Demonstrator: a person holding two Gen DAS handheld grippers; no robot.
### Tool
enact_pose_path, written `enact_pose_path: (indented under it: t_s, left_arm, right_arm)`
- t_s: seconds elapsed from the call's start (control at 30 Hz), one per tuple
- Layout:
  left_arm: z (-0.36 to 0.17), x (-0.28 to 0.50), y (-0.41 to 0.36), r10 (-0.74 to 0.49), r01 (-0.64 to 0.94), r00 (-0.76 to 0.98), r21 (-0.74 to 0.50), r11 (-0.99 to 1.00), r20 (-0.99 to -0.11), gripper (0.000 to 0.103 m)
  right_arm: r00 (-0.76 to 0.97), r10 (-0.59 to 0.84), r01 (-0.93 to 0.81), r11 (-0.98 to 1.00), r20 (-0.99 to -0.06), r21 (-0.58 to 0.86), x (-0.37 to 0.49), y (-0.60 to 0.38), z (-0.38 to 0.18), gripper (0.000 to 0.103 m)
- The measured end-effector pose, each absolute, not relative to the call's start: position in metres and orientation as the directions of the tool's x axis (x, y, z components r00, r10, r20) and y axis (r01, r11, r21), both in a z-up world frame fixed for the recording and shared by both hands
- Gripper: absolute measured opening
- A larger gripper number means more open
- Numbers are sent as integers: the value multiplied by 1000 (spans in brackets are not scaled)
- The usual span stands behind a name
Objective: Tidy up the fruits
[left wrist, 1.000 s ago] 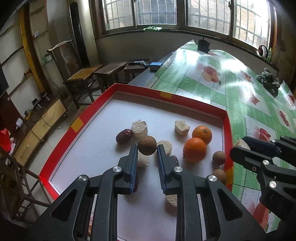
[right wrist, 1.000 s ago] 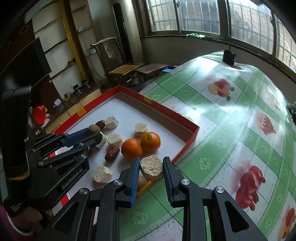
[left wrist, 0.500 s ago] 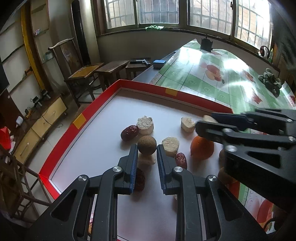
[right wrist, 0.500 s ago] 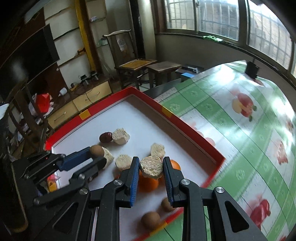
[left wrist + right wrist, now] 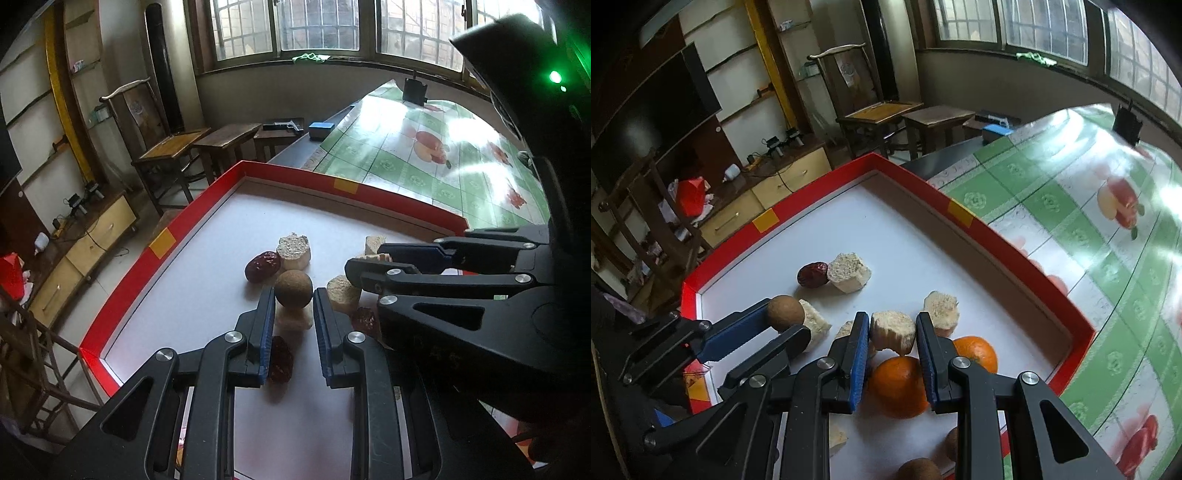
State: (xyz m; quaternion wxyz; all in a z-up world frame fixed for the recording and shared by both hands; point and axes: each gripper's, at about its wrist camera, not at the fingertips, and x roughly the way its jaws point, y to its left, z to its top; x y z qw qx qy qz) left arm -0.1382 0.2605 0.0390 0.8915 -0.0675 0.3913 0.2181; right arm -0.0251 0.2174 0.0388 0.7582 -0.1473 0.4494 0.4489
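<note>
A red-rimmed tray [image 5: 199,221] with a white floor holds the fruit. My left gripper [image 5: 293,295] is shut on a brown round fruit [image 5: 293,293], held just above a pale chunk [image 5: 291,319] and a red date [image 5: 280,360]. My right gripper [image 5: 892,332] is shut on a pale chunk [image 5: 892,330], over two oranges [image 5: 899,384]. In the right wrist view the left gripper [image 5: 786,321] and its brown fruit [image 5: 785,313] sit close by on the left. Another red date [image 5: 812,274] touches a pale chunk [image 5: 847,273] farther in.
The tray lies at the corner of a table with a green fruit-print cloth [image 5: 1071,221]. Two more brown fruits [image 5: 919,470] lie near the tray's front rim. Wooden chairs [image 5: 170,147] stand past the table edge. A black device [image 5: 413,88] stands at the far end.
My right gripper has carried the pale chunk leftward from over the tray's rim to above the oranges, close beside the left gripper. The left gripper has stayed put with the brown fruit.
</note>
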Motion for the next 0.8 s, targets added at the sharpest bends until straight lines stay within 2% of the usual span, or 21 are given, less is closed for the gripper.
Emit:
enact_pose_path:
  t_s: [0.37, 0.4, 0.43, 0.47, 0.53, 0.8]
  left_arm:
    - [38, -146, 259, 358, -464, 583, 63, 884, -730, 23]
    - [39, -148, 258, 359, -462, 586, 65, 885, -727, 25]
    - [40, -149, 256, 356, -459, 592, 60, 886, -723, 36]
    - [42, -151, 255, 353, -458, 603, 51, 887, -716, 51]
    - [47, -156, 251, 355, -457, 630, 40, 889, -691, 60]
    - [62, -164, 235, 395, -474, 648, 61, 878, -652, 61]
  right_arm:
    - [231, 586, -789, 580, -777, 203, -35, 197, 57, 27]
    - [237, 588, -786, 583, -773, 203, -35, 194, 59, 27]
    - [245, 594, -785, 585, -766, 202, -38, 190, 62, 28]
    - [251, 597, -786, 585, -762, 200, -41, 187, 65, 28]
    - [273, 598, -782, 594, -753, 188, -48, 179, 70, 29]
    - [362, 611, -739, 648, -704, 183, -71, 134, 89, 34]
